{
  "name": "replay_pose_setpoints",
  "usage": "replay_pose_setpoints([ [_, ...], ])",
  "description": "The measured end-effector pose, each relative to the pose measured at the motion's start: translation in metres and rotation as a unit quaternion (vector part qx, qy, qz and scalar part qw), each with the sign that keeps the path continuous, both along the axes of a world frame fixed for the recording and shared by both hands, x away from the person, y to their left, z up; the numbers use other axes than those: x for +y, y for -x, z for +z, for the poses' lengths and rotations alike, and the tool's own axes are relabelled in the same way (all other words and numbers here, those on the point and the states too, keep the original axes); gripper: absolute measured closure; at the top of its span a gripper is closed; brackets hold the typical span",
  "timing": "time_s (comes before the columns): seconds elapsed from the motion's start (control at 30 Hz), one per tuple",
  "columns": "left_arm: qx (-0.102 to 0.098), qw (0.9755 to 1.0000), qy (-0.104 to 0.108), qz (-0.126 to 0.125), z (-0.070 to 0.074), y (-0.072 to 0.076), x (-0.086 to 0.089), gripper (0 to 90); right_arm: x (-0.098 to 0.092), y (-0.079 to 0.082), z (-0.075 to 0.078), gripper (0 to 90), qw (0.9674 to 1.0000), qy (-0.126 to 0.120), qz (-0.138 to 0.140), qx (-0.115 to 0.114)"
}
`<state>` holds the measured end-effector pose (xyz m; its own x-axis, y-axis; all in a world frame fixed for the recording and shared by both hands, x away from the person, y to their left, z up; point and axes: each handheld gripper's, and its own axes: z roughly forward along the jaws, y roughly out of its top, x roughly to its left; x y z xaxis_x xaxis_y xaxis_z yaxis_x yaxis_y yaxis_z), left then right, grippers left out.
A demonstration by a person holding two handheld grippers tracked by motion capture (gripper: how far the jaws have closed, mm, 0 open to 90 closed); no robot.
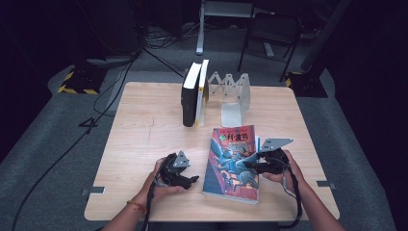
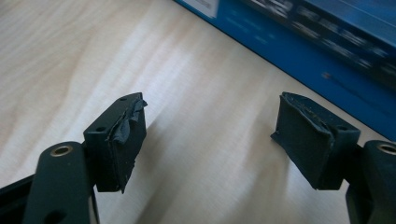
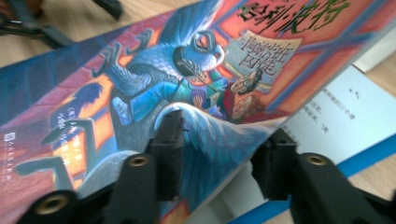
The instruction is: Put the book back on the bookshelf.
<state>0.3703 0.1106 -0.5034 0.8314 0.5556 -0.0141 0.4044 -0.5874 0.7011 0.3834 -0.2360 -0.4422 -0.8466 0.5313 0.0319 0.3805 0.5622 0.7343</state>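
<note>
- Because the left claw (image 1: 194, 179) sits wide open with nothing in it, low in the middle of the high view, it gives no help. It is just left of the colourful book (image 1: 234, 161), and a bump from it could push that book away.
- In the right gripper view, the right claw (image 3: 219, 154) pinches only the front cover of the colourful book. The cover bends up, so it could crease or tear, or slip out and flop back.
- The colourful book lies flat, low and a bit right of the middle, on the bench (image 1: 144, 134).
- Count: two claws, one lying book, two standing books (image 1: 195, 94) at the upper middle, and one metal bookend (image 1: 235, 96) beside them.
</note>
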Motion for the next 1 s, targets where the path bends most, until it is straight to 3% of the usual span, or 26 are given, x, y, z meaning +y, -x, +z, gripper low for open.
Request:
replay_pose_setpoints([
  [0.07,0.001,1.0,0.0,0.004,0.0,-0.008,-0.005,25.0,-0.001,-0.001,0.002,68.5,0.9999,-0.014,0.005,-0.006],
  [0.33,0.0,1.0,0.003,-0.002,0.001,-0.037,-0.022,27.8,-0.001,0.001,0.0,71.2,0.9992,-0.022,0.021,-0.028],
  [0.53,-0.002,0.9999,0.007,-0.014,0.001,-0.052,-0.03,35.3,-0.004,0.002,-0.001,71.2,0.9985,-0.033,0.032,-0.029],
  [0.73,-0.002,0.9999,0.015,0.003,0.001,-0.066,-0.036,43.6,-0.006,0.002,-0.003,71.2,0.9982,-0.041,0.034,-0.029],
  [0.77,0.0,0.9998,0.018,-0.002,0.002,-0.067,-0.036,47.1,-0.005,0.002,-0.002,71.4,0.998,-0.041,0.036,-0.033],
  [0.8,0.001,0.9998,0.021,-0.006,0.002,-0.067,-0.037,56.1,-0.004,0.003,-0.001,71.6,0.9976,-0.043,0.038,-0.038],
  [0.87,0.002,0.9996,0.024,-0.014,0.002,-0.068,-0.038,57.8,-0.004,0.003,-0.001,71.9,0.9973,-0.046,0.041,-0.041],
  [0.9,0.002,0.9994,0.029,-0.016,0.002,-0.068,-0.037,64.2,-0.004,0.004,0.0,72.1,0.9968,-0.049,0.044,-0.044],
  [1.0,0.005,0.9982,0.057,-0.018,0.005,-0.068,-0.034,73.8,-0.003,0.006,0.003,72.3,0.9955,-0.057,0.053,-0.055],
])
